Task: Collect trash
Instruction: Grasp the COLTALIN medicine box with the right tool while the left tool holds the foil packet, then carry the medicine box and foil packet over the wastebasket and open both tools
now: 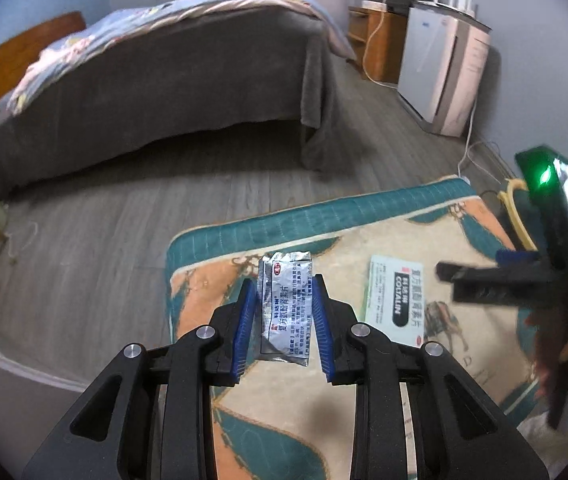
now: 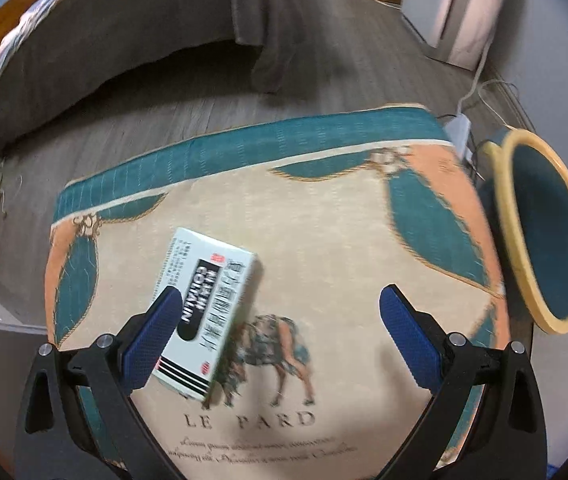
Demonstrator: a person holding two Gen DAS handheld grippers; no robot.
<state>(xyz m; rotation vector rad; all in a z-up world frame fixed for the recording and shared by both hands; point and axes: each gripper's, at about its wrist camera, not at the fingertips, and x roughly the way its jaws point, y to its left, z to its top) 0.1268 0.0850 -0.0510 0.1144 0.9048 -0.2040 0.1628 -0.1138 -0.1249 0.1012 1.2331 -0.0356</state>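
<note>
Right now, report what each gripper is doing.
Left gripper: shut on the silver medicine sachet.
Right gripper: open, holding nothing; the white medicine box lies by its left finger.

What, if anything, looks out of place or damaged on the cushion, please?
The medicine box lies askew across the cushion. The left gripper holds a foil sachet whose top edge looks torn. Nothing appears spilled.
</note>
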